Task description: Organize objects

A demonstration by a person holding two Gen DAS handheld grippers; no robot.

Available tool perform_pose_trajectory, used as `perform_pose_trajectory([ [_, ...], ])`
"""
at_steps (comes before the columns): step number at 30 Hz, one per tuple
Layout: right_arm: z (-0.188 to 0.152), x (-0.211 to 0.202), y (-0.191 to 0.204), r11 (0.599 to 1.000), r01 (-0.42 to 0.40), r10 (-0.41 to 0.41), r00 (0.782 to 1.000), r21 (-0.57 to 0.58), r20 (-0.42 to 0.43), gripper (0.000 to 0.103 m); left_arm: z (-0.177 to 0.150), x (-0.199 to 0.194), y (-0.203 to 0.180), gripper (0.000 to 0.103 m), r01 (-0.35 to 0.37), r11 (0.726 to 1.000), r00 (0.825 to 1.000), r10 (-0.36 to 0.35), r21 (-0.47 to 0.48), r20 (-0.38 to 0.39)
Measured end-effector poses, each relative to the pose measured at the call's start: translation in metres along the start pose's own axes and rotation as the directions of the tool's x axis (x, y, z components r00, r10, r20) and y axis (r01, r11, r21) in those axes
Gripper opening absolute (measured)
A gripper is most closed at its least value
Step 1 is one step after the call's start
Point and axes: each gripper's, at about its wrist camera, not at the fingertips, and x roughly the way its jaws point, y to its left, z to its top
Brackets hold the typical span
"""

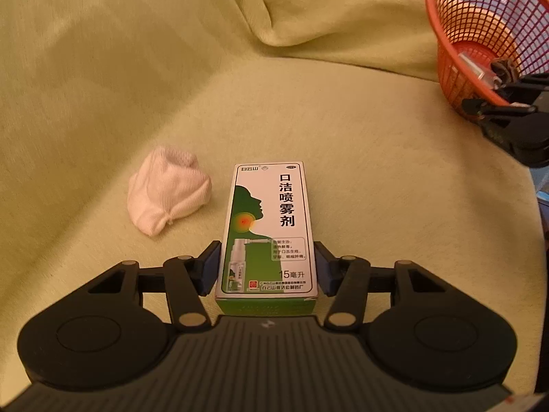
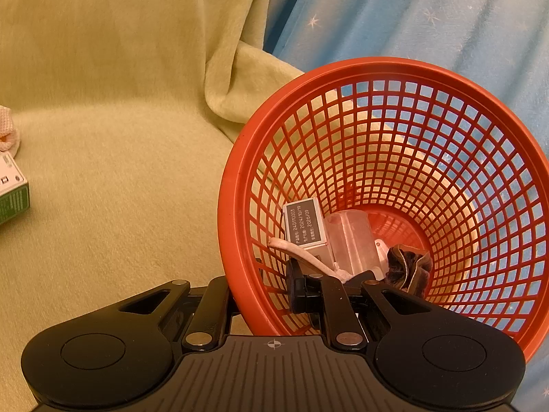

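Note:
My left gripper (image 1: 267, 267) has its blue-padded jaws against both sides of a green and white spray medicine box (image 1: 269, 230) lying on the yellow-green blanket (image 1: 137, 103). A white balled sock (image 1: 168, 194) lies just left of the box. My right gripper (image 2: 264, 285) is shut on the near rim of a tilted red mesh basket (image 2: 446, 158), one finger inside and one outside. The basket holds a small white box (image 2: 305, 230), a clear plastic cup (image 2: 350, 240), a dark scrunchie (image 2: 408, 267) and a white strip (image 2: 302, 254). The basket (image 1: 473, 34) and right gripper (image 1: 494, 96) show at the left view's upper right.
The blanket rises in folds behind the work area (image 2: 233, 86). A blue star-patterned cloth (image 2: 411, 17) lies beyond the basket. The box edge (image 2: 12, 192) and the sock (image 2: 7, 127) show at the right view's left edge.

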Motion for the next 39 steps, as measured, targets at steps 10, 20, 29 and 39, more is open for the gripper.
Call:
perform_pose_trajectory([
  [10, 0.0, 0.0, 0.0, 1.0, 0.0, 0.0, 1.0, 0.001, 0.0, 0.011, 0.033, -0.03, -0.002, 0.05, -0.002, 1.0, 0.995, 0.001, 0.012, 0.096],
  [20, 0.0, 0.0, -0.001, 1.0, -0.001, 0.001, 1.0, 0.002, 0.001, 0.011, 0.065, -0.05, -0.007, 0.05, -0.006, 1.0, 0.983, 0.003, 0.014, 0.186],
  [29, 0.0, 0.0, -0.001, 1.0, -0.001, 0.001, 1.0, 0.001, 0.001, 0.011, 0.09, -0.067, -0.009, 0.05, -0.001, 1.0, 0.965, 0.008, -0.026, 0.261],
  [39, 0.0, 0.0, -0.002, 1.0, -0.002, 0.002, 1.0, 0.004, 0.001, 0.011, 0.113, -0.077, -0.015, 0.05, 0.047, 0.999, 0.949, -0.039, -0.019, 0.312],
])
